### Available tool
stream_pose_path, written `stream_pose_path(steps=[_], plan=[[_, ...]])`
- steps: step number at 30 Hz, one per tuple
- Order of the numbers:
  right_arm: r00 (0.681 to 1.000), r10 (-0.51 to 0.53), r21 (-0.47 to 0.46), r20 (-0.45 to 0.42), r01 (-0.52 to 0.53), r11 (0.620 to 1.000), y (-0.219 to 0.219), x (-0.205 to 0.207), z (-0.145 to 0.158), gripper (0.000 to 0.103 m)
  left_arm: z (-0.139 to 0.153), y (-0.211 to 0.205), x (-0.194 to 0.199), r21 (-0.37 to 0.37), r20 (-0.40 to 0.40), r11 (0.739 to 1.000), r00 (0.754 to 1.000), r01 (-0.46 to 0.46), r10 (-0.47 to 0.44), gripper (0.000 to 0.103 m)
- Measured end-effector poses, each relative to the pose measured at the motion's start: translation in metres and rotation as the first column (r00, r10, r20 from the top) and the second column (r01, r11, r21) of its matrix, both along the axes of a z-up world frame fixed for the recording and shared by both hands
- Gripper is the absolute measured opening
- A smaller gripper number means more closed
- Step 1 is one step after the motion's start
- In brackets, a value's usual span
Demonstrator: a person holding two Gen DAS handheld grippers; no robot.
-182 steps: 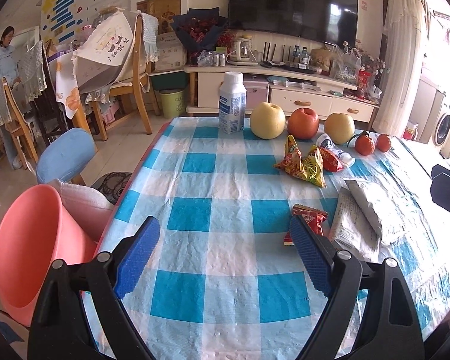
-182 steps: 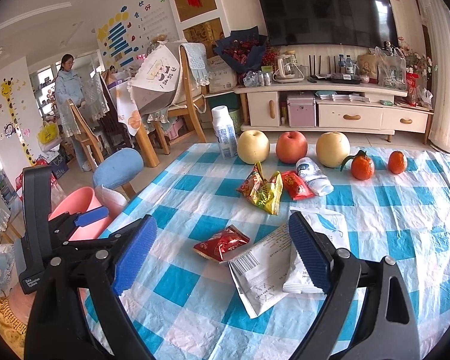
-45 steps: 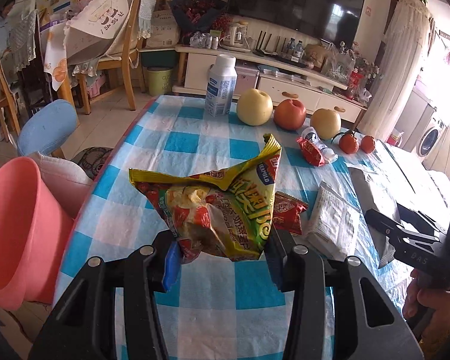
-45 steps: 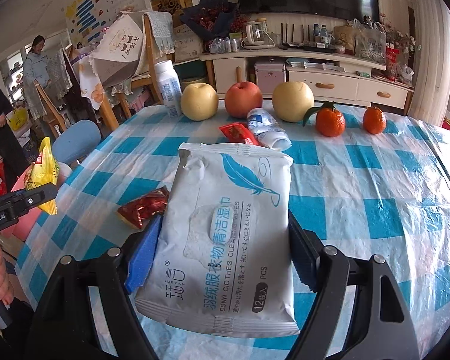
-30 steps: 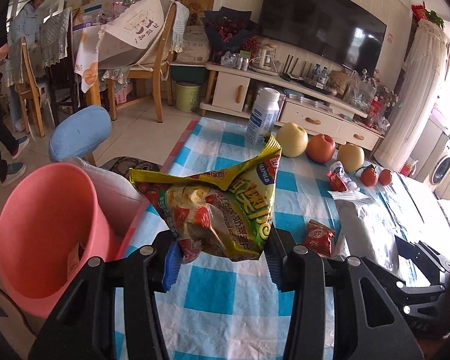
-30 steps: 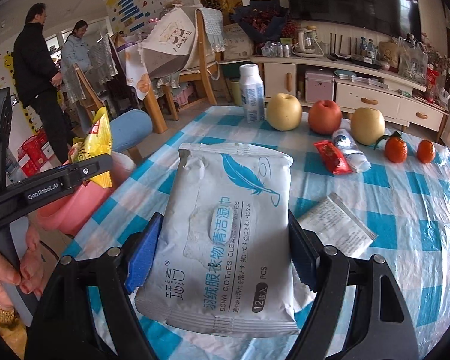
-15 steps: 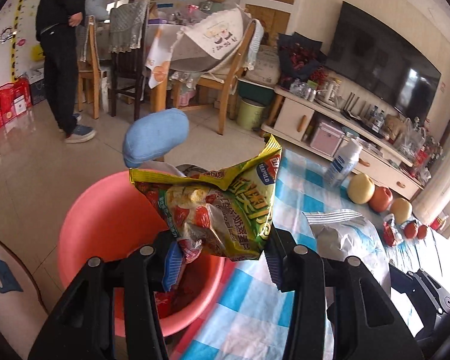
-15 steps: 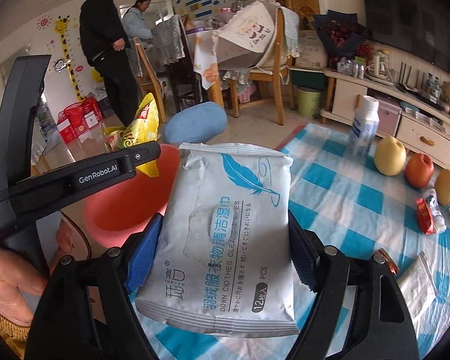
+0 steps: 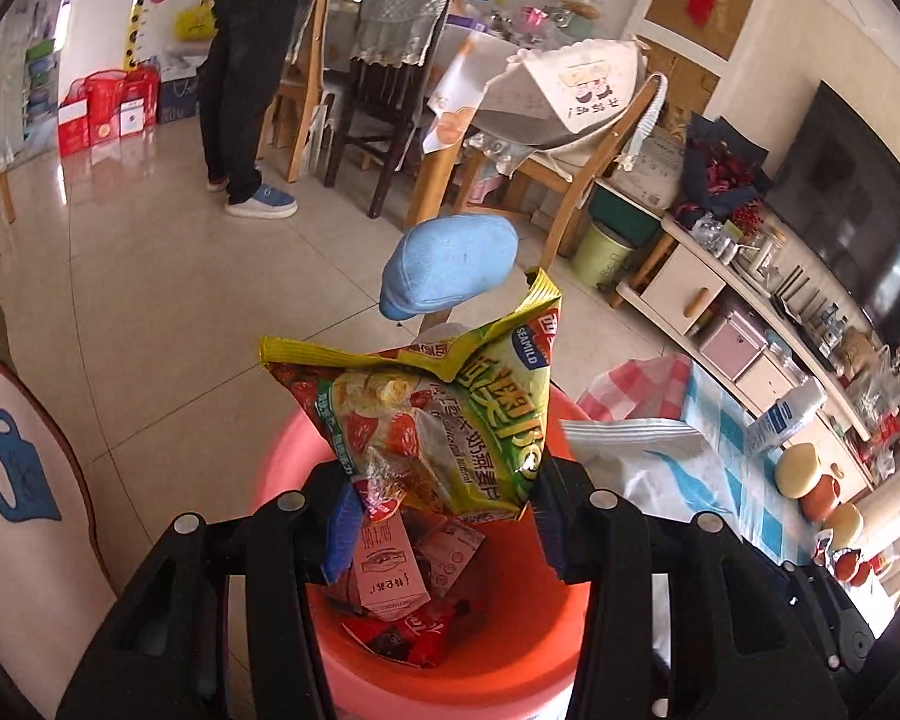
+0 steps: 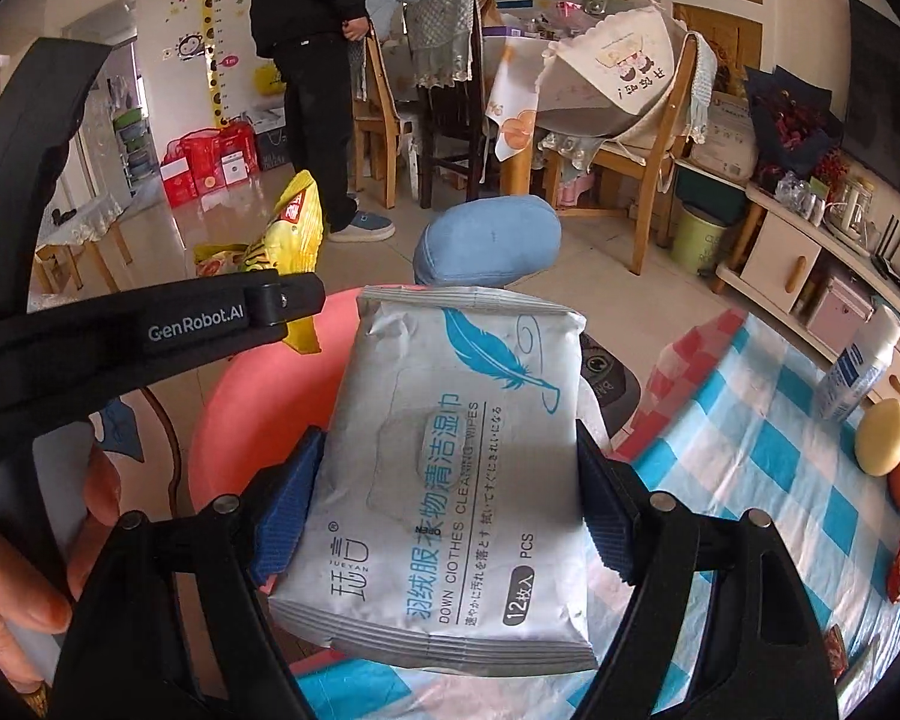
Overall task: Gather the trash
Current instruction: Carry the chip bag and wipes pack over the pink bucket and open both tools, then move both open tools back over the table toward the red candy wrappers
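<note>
Now my left claw [image 9: 444,516], jaws easing apart, has the snack bag [image 9: 432,420] over the pink bin [image 9: 450,678] at frame bottom, while my right claw [image 10: 444,510], loosening around the wipes pack [image 10: 450,468], risks dropping it outside the rim.

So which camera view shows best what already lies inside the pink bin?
The left wrist view: it looks down into the pink bin, showing wrappers and a small carton under the snack bag. In the right wrist view the wipes pack hides the bin's inside; only its rim shows.
</note>
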State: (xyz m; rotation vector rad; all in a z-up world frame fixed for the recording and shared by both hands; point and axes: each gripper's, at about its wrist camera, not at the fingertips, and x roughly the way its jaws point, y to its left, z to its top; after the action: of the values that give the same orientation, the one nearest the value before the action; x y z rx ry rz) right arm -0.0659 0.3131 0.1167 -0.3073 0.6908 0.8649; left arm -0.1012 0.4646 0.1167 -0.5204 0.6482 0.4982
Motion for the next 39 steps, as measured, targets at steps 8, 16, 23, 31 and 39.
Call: stream_pose_path(steps=[8,16,23,31,39], plan=[[0.999,-0.042,0.03,-0.03,0.043,0.999,-0.004,0.001,-0.01,0.092,-0.004,0.001,-0.001,0.02,0.032,0.998,0.997,-0.065,0.064,0.08],[0.99,-0.136,0.027,-0.027,0.137,0.99,-0.049,-0.005,-0.012,0.092,0.003,-0.022,0.002,0.105,0.074,0.994,0.997,-0.039,0.031,0.084],[0.985,-0.172,0.035,-0.021,0.172,0.984,-0.082,-0.015,-0.015,0.092,0.018,-0.06,0.008,0.205,0.148,0.978,0.987,0.026,-0.057,0.089],[0.983,-0.182,0.051,0.007,0.181,0.982,-0.119,-0.026,-0.014,0.092,0.029,-0.098,0.013,0.268,0.221,0.959,0.963,0.093,-0.155,0.089],[0.982,-0.184,0.071,0.046,0.181,0.981,-0.162,-0.035,-0.008,0.092,0.026,-0.139,0.03,0.309,0.161,0.932,0.955,0.19,-0.248,0.089]])
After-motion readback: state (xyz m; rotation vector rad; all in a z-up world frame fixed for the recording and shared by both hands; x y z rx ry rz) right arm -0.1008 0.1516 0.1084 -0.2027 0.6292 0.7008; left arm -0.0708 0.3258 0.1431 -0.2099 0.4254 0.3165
